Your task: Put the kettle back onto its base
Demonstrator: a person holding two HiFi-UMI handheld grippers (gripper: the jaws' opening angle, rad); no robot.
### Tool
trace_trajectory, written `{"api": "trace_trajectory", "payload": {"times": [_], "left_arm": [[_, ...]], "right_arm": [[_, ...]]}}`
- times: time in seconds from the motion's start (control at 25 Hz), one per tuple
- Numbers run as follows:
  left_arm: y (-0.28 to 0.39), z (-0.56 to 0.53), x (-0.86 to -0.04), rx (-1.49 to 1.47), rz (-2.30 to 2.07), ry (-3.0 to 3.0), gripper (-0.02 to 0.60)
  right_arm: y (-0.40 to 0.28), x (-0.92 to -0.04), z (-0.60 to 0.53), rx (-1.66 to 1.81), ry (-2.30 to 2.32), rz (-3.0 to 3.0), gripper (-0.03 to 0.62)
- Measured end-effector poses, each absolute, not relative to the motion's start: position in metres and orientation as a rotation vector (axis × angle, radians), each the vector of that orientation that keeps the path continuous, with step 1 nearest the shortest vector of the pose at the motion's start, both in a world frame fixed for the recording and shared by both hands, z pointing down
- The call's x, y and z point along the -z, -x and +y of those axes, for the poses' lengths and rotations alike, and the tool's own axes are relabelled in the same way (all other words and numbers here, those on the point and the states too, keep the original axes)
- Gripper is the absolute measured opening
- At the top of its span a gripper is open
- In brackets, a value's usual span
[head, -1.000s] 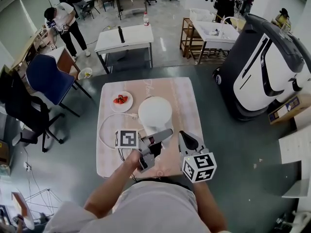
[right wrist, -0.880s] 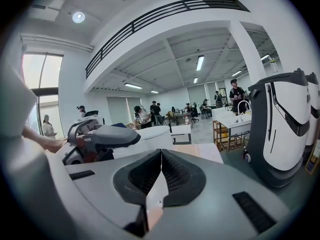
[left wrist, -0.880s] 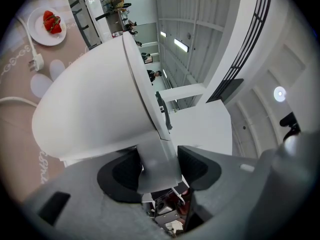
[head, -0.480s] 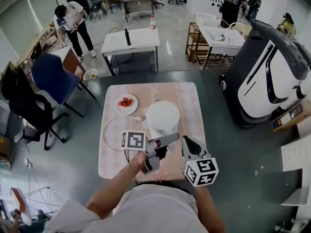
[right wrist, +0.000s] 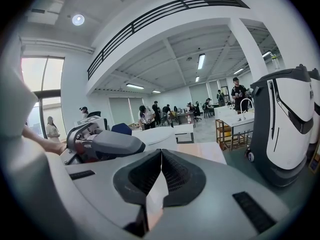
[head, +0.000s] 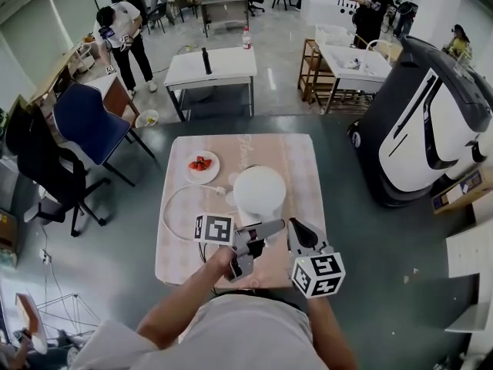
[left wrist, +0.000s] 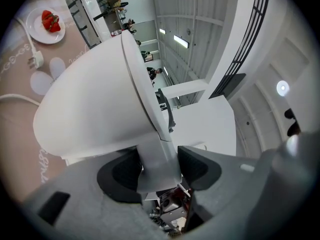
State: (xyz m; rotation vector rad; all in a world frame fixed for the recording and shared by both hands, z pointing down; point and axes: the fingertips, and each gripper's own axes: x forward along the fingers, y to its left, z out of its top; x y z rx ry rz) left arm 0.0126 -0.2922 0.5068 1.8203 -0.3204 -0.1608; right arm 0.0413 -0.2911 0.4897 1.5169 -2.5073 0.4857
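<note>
The kettle (head: 259,193) blocks mid-table; the plate of strawberries (head: 206,175) and the looped cable (head: 164,210) crowd its left. Right of the kettle the table (head: 303,177) lies bare, open lane there.

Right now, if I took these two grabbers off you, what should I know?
Left gripper: shut on the handle of the white kettle.
Right gripper: shut, empty, just beside it.
The kettle is on or just above the table, with the plug lying loose nearby; the base can't be made out under it.
Done: kettle gripped.
Left: make sure it seats on the base, then release.
</note>
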Motion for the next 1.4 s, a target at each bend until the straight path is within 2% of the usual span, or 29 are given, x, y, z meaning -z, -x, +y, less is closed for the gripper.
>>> {"api": "trace_trajectory", "payload": {"times": [0.6, 1.4], "left_arm": [[-0.016, -0.284, -0.513, 0.204, -0.311, -1.835, 0.229], [0.009, -0.278, -0.514, 0.154, -0.712, -2.004, 0.288]], "right_arm": [[-0.043, -0.484, -0.282, -0.472, -1.46, -2.528, 0.005], [-0.031, -0.483, -0.25, -0.448, -1.295, -2.596, 0.005]]}}
